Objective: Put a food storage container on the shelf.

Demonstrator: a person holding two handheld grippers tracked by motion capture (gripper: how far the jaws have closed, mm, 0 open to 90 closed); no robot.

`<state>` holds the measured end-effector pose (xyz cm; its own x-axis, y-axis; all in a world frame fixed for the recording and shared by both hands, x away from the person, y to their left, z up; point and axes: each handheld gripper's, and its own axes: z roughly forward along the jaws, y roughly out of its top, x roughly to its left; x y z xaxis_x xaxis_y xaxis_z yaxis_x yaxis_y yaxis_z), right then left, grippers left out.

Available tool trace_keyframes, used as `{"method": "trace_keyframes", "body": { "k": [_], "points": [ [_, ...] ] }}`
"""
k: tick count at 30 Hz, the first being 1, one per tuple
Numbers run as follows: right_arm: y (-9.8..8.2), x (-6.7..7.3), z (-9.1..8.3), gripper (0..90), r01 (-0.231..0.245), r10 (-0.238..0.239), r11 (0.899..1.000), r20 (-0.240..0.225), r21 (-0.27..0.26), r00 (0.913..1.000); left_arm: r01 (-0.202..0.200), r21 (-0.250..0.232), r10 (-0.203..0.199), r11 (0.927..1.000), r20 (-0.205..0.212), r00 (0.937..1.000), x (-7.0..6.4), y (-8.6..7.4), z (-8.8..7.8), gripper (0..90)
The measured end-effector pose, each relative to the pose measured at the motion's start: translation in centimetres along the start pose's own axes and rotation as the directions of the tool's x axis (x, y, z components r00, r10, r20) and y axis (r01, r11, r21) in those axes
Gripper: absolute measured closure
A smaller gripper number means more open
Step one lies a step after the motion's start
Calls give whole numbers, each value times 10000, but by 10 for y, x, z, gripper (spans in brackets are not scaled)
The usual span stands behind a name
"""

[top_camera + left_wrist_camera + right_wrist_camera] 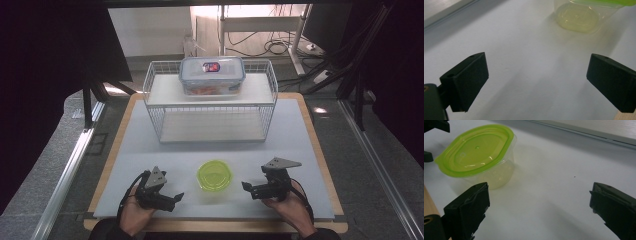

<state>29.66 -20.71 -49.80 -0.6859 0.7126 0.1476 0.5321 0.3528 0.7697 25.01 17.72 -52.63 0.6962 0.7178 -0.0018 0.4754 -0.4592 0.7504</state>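
White tabletop (150,145) bears a green-lidded tub (214,175) between both open, empty hand-held grippers: left (175,199), right (248,188).

The room's edges lie dark while soft light falls on the pale table (150,150), brightest behind the wire rack (210,100). Shadows are faint and diffuse. Up close, the green-lidded tub (476,152) glints mildly; the pictures look soft and grainy.
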Motion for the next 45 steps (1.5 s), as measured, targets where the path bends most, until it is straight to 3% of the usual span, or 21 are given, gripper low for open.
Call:
{"method": "trace_keyframes", "body": {
  "k": [5, 9, 19, 29, 32, 35, 45],
  "points": [
    [5, 1, 0, 60, 5, -2, 9998, -144, 183, 9999, -35, -2, 35, 10000, 68, 10000, 0, 0, 2, 41],
    [12, 0, 0, 91, -31, 47, 9995, -515, 326, 9987, -134, 6, 134, 9999, 24, 9999, -1, 0, 1, 44],
    [28, -2, 2, 286, 77, -68, 9999, -877, 99, 9961, -258, -30, 258, 9997, 6, 9997, -2, 0, 1, 48],
    [41, -3, 15, 342, -71, 98, 9997, -1240, 224, 9922, -376, 5, 376, 9993, 26, 9993, -3, 1, 2, 49],
    [46, -3, 21, 363, -386, 439, 9986, -1555, 371, 9869, -400, -23, 400, 9992, -12, 9992, -3, 1, 1, 49],
    [50, -2, 27, 378, -369, 472, 9975, -1780, 608, 9829, -365, -68, 364, 9993, -31, 9993, -2, 1, 1, 49],
    [58, -2, 48, 548, -767, 1023, 9905, -2397, 1141, 9654, -430, -46, 430, 9991, -51, 9991, -3, 1, 1, 51]
  ]
}}
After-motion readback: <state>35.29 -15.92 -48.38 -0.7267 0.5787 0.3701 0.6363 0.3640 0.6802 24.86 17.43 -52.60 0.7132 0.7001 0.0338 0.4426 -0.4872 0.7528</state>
